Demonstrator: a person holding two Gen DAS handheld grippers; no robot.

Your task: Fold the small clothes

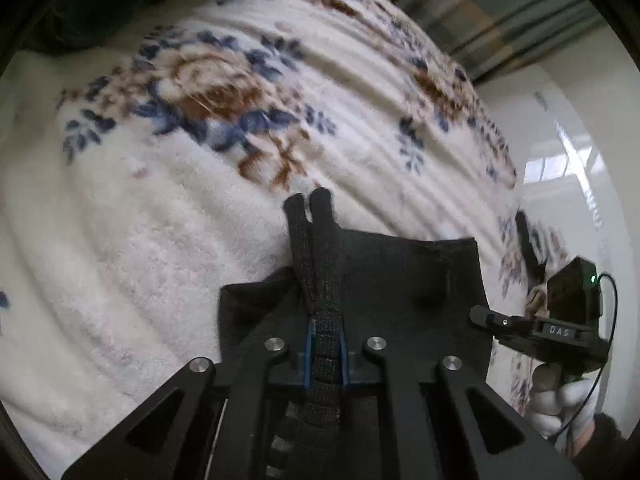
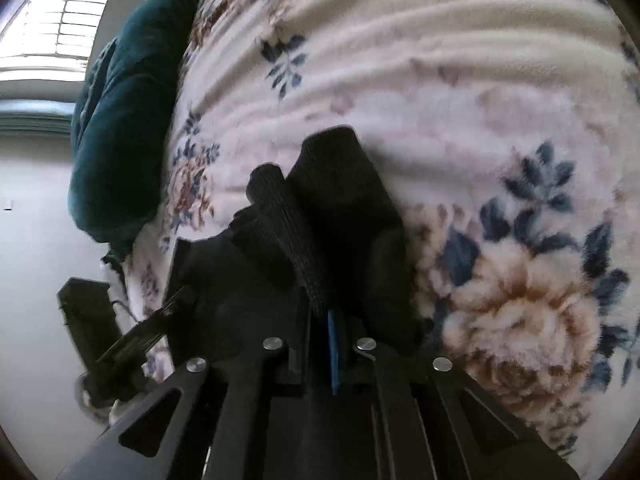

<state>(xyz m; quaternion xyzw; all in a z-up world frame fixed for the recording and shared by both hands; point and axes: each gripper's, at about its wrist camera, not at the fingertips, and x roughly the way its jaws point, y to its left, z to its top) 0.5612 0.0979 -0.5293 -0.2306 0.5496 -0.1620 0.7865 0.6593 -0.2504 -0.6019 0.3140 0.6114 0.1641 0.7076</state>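
Note:
A small black garment (image 1: 404,292) hangs just above a white floral blanket (image 1: 160,240). My left gripper (image 1: 324,340) is shut on a bunched black edge of it that sticks out past the fingers. The right gripper shows at the right of the left wrist view (image 1: 492,320), at the garment's other side. In the right wrist view my right gripper (image 2: 326,320) is shut on the black garment (image 2: 348,200), whose folds bulge over the jaws. The garment is held between both grippers.
The fluffy blanket (image 2: 460,100) with blue and brown flowers fills both views. A dark teal cushion (image 2: 120,140) lies at the bed's edge on the left. Striped curtains (image 1: 500,12) and a white glossy floor (image 1: 560,152) lie beyond the bed.

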